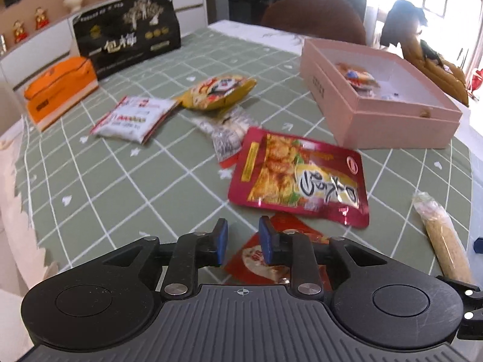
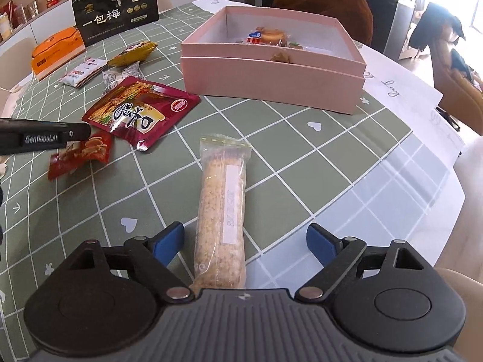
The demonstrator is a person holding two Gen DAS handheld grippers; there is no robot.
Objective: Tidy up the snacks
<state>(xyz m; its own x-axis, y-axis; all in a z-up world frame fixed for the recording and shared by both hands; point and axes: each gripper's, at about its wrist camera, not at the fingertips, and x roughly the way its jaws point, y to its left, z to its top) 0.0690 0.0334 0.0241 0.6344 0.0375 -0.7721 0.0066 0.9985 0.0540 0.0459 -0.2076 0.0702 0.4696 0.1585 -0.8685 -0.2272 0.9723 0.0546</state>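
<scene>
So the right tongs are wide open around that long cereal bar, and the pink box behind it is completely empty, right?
Not quite. The pink box is not empty: the right wrist view shows a few wrapped snacks inside. The right tongs do stand wide open, either side of the cereal bar.

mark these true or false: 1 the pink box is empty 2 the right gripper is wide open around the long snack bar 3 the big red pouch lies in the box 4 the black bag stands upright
1. False: the pink box already holds a few wrapped snacks.
2. True: the right gripper stands open, the long snack bar between its fingers, untouched.
3. False: the big red pouch lies on the tablecloth, beside the box.
4. True: the black bag stands upright at the far edge.
</scene>
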